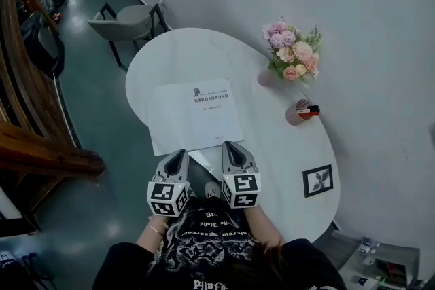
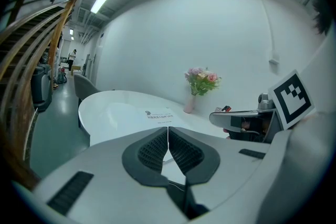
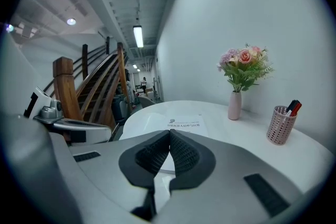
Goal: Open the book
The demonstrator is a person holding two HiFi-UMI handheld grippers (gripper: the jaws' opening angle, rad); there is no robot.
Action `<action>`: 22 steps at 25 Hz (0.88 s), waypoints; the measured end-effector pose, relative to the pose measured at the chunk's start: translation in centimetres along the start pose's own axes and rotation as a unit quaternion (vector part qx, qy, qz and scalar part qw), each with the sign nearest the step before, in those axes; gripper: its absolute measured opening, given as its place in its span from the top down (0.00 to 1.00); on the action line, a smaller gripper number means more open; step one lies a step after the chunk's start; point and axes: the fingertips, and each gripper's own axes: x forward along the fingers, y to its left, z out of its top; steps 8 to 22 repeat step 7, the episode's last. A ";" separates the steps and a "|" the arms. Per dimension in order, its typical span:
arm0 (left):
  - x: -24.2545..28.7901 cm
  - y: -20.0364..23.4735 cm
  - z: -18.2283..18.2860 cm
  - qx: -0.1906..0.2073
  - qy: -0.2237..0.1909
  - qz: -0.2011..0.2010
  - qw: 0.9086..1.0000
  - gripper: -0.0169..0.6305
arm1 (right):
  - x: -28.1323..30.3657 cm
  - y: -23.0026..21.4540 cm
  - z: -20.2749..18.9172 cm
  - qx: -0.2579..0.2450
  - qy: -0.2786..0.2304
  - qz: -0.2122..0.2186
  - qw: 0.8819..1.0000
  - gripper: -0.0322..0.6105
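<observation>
Closed white book flat on the white counter, both claws shut and empty at its near edge.

The book (image 1: 197, 115) has a plain white cover with a small dark emblem and a few lines of dark print near its far edge, and it lies in the middle of the oval counter (image 1: 170, 54). The left claw (image 1: 180, 154) and right claw (image 1: 230, 145) sit side by side, each with its jaws pressed together on nothing. A pink vase (image 1: 266, 78) holds pink and cream flowers (image 1: 293, 51). Near it, a perforated pink cup (image 1: 297, 112) holds red and dark pens. Only the head view shows the framed picture (image 1: 317, 180) lying on the counter and the grey chair (image 1: 126, 22). The right gripper view shows the cup's holes clearly, and the wooden staircase (image 3: 94, 86).
</observation>
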 end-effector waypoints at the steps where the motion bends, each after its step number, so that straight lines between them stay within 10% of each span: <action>1: 0.0 0.0 0.0 0.000 0.000 0.000 1.000 0.94 | 0.0 0.0 0.0 -0.003 0.000 0.000 1.000 0.91; 22: 0.1 -0.2 -0.1 0.001 0.000 0.000 1.000 0.94 | 0.2 0.0 0.0 -0.010 -0.003 0.001 1.000 0.91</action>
